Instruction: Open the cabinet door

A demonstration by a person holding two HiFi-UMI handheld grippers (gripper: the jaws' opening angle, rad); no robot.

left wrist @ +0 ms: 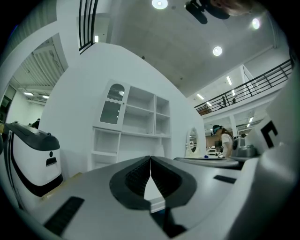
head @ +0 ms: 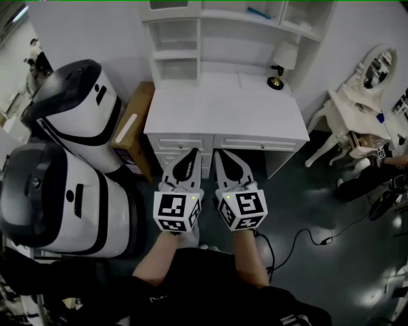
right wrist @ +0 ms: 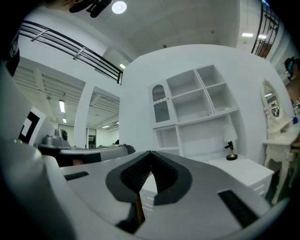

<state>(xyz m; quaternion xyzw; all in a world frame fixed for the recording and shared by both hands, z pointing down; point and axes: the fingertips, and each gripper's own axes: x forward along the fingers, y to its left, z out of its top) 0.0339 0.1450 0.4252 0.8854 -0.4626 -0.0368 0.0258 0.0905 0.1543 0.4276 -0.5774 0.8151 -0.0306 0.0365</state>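
Both grippers are held level, side by side and just apart, pointing at the front edge of the white table (head: 223,111). The left gripper (head: 194,153) has its jaws clenched tip to tip with nothing between them; its own view shows the pads meeting in a thin line. The right gripper (head: 217,153) is clenched the same way, also holding nothing.

The cabinet door (head: 167,4), arched and glazed, is in the top left corner of the hutch (head: 220,28) that stands at the back of the table. It is shut, well apart from both grippers and above their line. In the left gripper view the door (left wrist: 114,104) sits left of the closed tips; in the right gripper view it (right wrist: 160,104) sits just above them.

On the left, two large white machines (head: 70,108) crowd in, with a cardboard box (head: 132,127) wedged between them and the table's left edge. On the right, dark floor (head: 306,191) opens out past the table's corner, crossed by a cable (head: 306,234), up to a vanity (head: 357,105). A lamp (head: 281,63) stands at the table's back right.
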